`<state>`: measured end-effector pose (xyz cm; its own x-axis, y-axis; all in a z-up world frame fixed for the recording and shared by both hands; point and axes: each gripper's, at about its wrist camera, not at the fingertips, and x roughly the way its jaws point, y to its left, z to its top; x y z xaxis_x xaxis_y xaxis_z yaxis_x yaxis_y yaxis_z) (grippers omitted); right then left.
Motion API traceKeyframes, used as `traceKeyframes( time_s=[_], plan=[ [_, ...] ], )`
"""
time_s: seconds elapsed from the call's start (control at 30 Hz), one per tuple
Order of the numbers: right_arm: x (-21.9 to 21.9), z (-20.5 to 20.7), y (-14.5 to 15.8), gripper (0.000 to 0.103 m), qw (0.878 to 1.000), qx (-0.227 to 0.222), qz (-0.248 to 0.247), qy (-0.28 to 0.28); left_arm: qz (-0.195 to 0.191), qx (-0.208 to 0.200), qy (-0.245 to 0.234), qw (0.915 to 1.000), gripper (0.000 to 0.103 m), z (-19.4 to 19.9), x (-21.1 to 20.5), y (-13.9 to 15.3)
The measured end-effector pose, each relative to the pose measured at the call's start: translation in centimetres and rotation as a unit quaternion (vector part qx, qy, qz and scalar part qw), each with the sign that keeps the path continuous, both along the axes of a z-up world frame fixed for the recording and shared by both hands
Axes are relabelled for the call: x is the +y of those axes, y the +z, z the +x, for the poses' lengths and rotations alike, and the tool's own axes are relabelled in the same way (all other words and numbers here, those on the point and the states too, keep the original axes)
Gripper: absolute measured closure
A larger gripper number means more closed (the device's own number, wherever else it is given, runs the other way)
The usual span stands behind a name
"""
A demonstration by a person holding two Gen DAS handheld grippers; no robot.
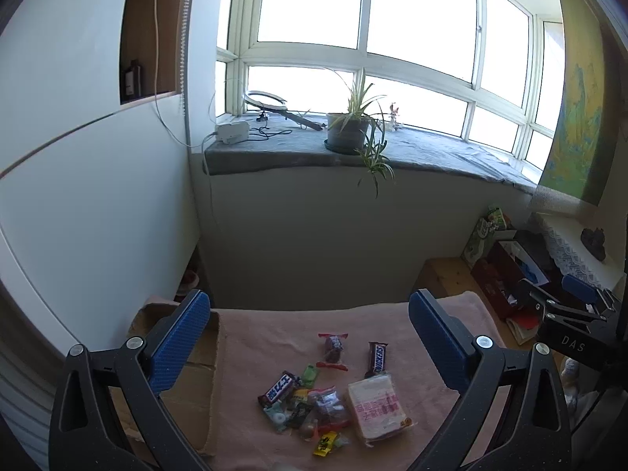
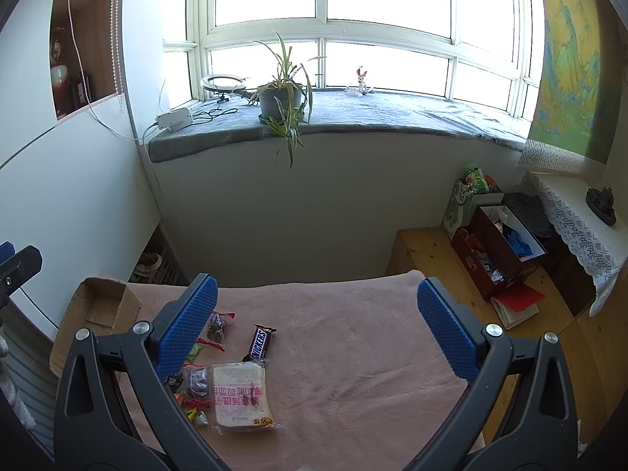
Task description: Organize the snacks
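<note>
A pile of snacks lies on the pink cloth (image 1: 267, 333) between my left gripper's wide-apart blue pads. It holds a Snickers bar (image 1: 376, 359), a second dark chocolate bar (image 1: 279, 387), a wrapped bread slice (image 1: 378, 406), a red-ended sweet pack (image 1: 333, 349) and several small candies (image 1: 325, 442). The left gripper (image 1: 308, 314) hangs open above them, holding nothing. In the right wrist view the Snickers bar (image 2: 260, 342) and bread (image 2: 241, 398) sit by the left pad of my right gripper (image 2: 316, 298), also open and empty. An open cardboard box (image 2: 102, 302) stands at the cloth's left end.
Right of the table, a wooden surface carries dark red boxes (image 2: 498, 251) and a green carton (image 2: 463, 200). A lace-covered cabinet (image 2: 581, 227) stands further right. Behind is a low wall with a grey sill and a potted plant (image 2: 282, 98). A white wall is on the left.
</note>
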<state>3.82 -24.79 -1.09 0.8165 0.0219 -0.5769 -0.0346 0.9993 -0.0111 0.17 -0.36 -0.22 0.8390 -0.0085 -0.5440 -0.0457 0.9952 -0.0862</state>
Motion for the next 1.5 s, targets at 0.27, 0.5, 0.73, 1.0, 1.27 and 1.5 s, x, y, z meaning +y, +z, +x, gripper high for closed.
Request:
traceKeyframes(
  time_s=[0.27,0.5,0.73,1.0,1.27,1.5],
  plan=[
    [0.07,-0.1,0.23,0.0,1.0,-0.001,0.0,0.0,-0.004,-0.004,0.002,1.0,0.002,-0.15,0.0,0.38],
    [0.41,-0.1,0.54,0.0,1.0,-0.002,-0.003,0.006,-0.006,-0.003,0.003,1.0,0.002,-0.06,0.07,0.41],
    [0.39,-0.09,0.49,0.0,1.0,-0.002,-0.003,0.005,-0.008,-0.002,0.001,1.0,0.002,-0.04,-0.06,0.26],
    [0.79,0.24,0.66,0.0,1.0,0.0,-0.005,0.01,-0.01,-0.002,0.003,0.9999,0.002,-0.03,0.14,0.36],
    [0.98,0.64,0.59,0.0,1.0,0.005,-0.006,0.013,-0.012,0.001,0.002,0.9999,0.002,-0.05,0.2,0.23],
    [0.98,0.77,0.48,0.0,1.0,0.006,-0.006,0.014,-0.014,0.005,0.001,0.9999,0.002,0.02,0.44,0.13]
  ],
)
